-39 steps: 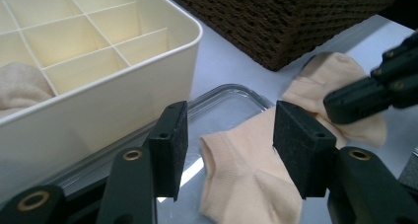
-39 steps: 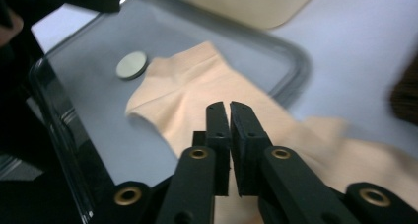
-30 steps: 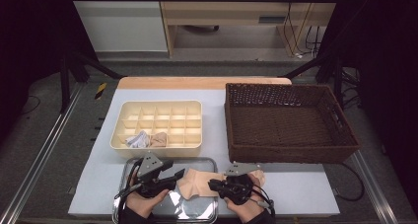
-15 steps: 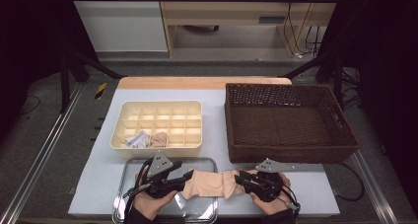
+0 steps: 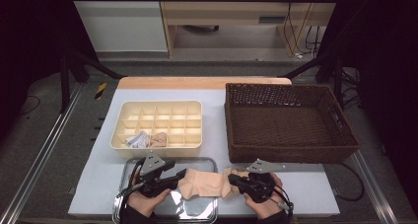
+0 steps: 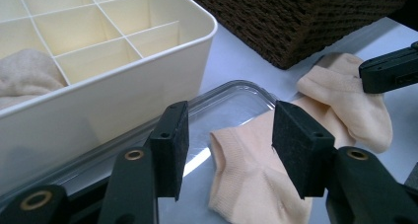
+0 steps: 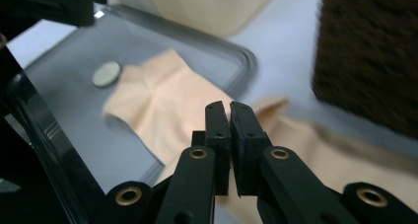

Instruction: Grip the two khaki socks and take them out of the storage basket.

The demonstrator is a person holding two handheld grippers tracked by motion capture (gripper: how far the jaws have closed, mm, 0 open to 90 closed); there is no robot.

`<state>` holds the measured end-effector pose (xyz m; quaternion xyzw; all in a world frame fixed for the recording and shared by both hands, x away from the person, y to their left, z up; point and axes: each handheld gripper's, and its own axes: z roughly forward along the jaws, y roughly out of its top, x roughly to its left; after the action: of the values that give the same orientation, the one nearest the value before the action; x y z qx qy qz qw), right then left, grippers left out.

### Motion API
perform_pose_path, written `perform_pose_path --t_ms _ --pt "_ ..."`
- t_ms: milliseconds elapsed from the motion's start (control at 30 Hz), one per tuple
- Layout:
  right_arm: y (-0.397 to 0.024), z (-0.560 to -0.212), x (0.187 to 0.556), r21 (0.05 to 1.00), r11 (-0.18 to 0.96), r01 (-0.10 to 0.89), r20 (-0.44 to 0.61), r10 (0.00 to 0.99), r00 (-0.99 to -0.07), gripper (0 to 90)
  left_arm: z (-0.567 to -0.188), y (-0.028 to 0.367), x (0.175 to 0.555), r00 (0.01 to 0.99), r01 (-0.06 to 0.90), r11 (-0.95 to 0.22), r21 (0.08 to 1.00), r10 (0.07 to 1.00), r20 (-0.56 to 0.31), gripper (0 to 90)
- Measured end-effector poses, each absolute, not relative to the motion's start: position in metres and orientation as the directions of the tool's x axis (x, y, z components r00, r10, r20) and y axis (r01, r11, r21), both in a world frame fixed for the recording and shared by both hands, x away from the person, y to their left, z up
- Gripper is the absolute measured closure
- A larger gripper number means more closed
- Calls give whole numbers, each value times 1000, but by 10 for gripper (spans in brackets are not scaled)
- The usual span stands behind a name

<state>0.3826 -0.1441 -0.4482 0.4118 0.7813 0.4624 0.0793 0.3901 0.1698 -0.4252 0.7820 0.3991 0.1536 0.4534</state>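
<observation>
A pale peach, soft knit sock (image 5: 204, 183) lies stretched between two hand-held grippers at the near edge of the table, partly over a shiny rectangular metal tray (image 5: 197, 211).

The right gripper (image 5: 235, 180) has just been closing; its black jaws now meet pad to pad, and the toe end of the sock appears pinched at their tips (the fabric runs under them in the right gripper view, so a firm hold is a judgement). The left gripper (image 6: 226, 145) stands with jaws apart, the sock's open cuff between its pads and touching neither.

Risks, largest first: if the right hand pulls away while only it holds, the whole sock may drag off the tray and fall over the table edge. If the left jaws close on one layer of cuff only, the sock may twist instead of opening or folding flat. A thin pinch at the toe may slip free under tension. A small round disc (image 7: 106, 74) on the tray, beyond the right jaws, could be swept along.

The surface is a pale blue-grey mat (image 5: 217, 120) on a wooden-edged table. Beyond the left jaws sits a cream plastic divided box (image 5: 157, 123) with balled socks (image 5: 148, 139) in it; beyond the right jaws, a large dark brown woven wicker basket (image 5: 288, 123). Farther back are grey floor, a wooden desk and dark frame rails.
</observation>
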Motion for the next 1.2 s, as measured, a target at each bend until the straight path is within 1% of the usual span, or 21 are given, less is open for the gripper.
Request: perform_pose_path --t_ms 100,167,300,333,400,467,600,800,1000,1200 --pt "-121 -449 386 784 276 556 243 688 -684 869 -424 174 391 623 487 -256 835 772 -127 477" --pt "-107 -454 388 767 306 564 247 671 -699 870 -424 176 392 621 487 -257 835 774 -124 477" --pt "-92 -463 390 742 344 575 241 663 -709 862 -426 179 393 614 494 -250 833 779 -130 477" --pt "-91 -465 390 739 346 578 244 662 -709 848 -426 179 393 613 495 -250 832 779 -131 477" --pt "-91 -467 391 733 340 589 256 664 -703 779 -427 179 393 615 495 -251 832 778 -131 477" --pt "-93 -466 391 745 323 584 260 666 -699 735 -427 178 393 618 493 -253 833 775 -130 477" --pt "-107 -456 390 784 277 555 256 671 -696 691 -427 176 392 625 492 -252 834 768 -137 477" --pt "-144 -446 395 815 189 547 253 733 -631 707 -427 172 390 638 486 -259 835 758 -136 477" --pt "-178 -447 397 815 146 561 248 787 -565 720 -427 161 389 659 478 -279 833 741 -129 477" --pt "-200 -454 396 799 143 584 233 821 -521 717 -430 143 387 685 476 -313 822 718 -123 483"
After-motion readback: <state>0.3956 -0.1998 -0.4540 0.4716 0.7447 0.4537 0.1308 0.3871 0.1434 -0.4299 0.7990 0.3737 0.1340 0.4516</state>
